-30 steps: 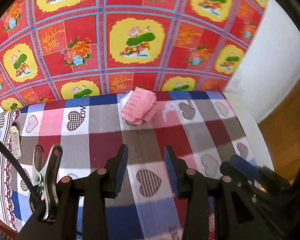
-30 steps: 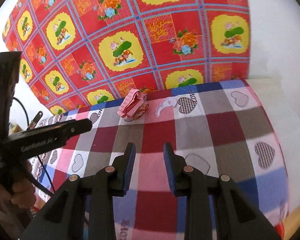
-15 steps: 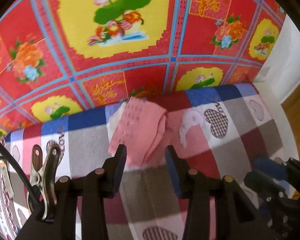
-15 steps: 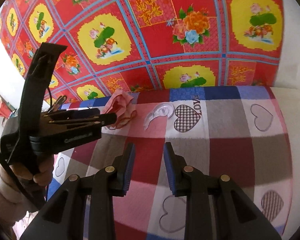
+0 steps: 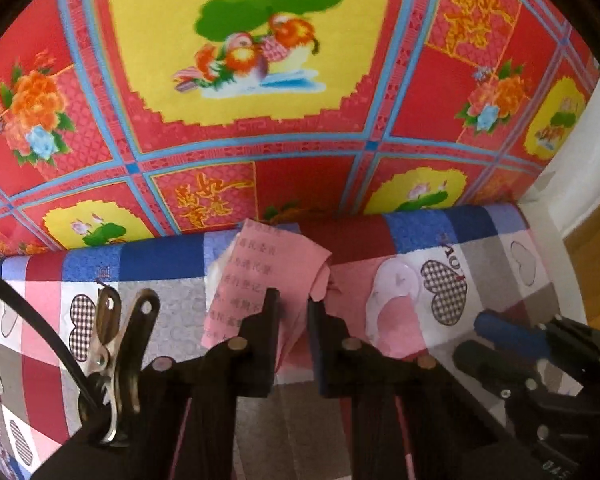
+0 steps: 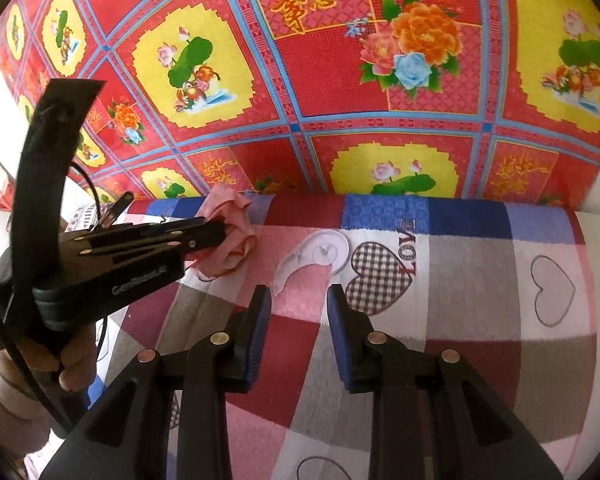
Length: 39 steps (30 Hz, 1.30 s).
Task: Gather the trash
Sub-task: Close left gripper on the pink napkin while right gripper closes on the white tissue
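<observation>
Trash on the checked cloth (image 6: 460, 312) counts two pieces as far as I can see: one crumpled pink paper (image 5: 260, 280) with printed characters, and one clear plastic scrap (image 6: 320, 256) curled like a comma. Both lie near the far edge of the cloth, just below the red flowered sheet (image 6: 340, 80) that stands behind it.

In the left wrist view the pink paper is at 12 o'clock, directly ahead of the left gripper (image 5: 290, 320). Its jaws stand on both sides of the lower part of the paper with a narrow gap, and the paper fills this gap. Whether they already pinch it I cannot tell; the paper seems to rest on the cloth. The plastic scrap is at about 2 o'clock from this gripper, near a checked heart.

In the right wrist view the right gripper (image 6: 298, 320) is released, with its blue pads wide apart and nothing between them. The plastic scrap lies at 12 o'clock from it, a little ahead of the tips and not touching. The left gripper enters this view from 9 o'clock, held by a hand (image 6: 60, 360), with its tips at the pink paper.

My judgement is that the task is at its beginning. No piece is lifted yet, and no bin or bag is visible. Both pieces are left to grasp and carry away.
</observation>
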Tool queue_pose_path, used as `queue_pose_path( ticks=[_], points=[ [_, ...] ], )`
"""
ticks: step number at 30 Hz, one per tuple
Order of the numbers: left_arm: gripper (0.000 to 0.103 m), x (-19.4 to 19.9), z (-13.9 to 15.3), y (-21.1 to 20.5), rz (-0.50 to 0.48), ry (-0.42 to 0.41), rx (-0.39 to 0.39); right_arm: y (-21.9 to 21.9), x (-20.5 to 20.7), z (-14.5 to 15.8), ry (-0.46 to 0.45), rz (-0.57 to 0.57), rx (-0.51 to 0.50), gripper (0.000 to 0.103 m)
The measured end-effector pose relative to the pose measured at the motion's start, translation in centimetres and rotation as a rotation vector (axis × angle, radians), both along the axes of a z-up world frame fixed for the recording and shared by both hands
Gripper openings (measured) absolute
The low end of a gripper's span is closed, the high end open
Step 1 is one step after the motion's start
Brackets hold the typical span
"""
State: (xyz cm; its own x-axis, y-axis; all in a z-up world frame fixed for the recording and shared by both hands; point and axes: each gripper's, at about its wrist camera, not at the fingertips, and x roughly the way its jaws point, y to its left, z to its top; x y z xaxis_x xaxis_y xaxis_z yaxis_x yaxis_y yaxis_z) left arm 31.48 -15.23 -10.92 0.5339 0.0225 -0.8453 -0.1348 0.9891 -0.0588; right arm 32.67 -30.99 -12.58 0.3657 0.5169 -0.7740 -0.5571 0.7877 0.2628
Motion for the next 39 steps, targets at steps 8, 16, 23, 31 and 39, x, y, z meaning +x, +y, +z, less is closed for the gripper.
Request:
queue_pose_path(
  ticks=[8, 16, 23, 31, 39],
  points=[
    [0.006, -2.5, 3.0, 2.1, 0.085, -0.073, -0.096, 1.8, 0.3, 0.1, -0.008, 0.037, 0.009, 0.03],
    [0.006, -6.2, 4.5, 5.8, 0.213, -0.08, -0.11, 5.1, 0.5, 0.1, -0.009, 0.109, 0.023, 0.03],
    [0.006, -8.1, 3.2, 7.9, 0.272, -0.041, -0.152, 8.1, 0.7, -0.4, -0.031, 0.167, -0.013, 0.03],
    [0.043, -7.9, 3.2, 7.7, 0.295, -0.058, -0.219, 9.7, 2.2, -1.5, -0.031, 0.205, -0.051, 0.036],
    [0.047, -4.9, 1.2, 8.3, 0.382, 0.002, -0.278, 10.7, 3.3, -3.4, 0.005, 0.224, -0.076, 0.038]
  ],
)
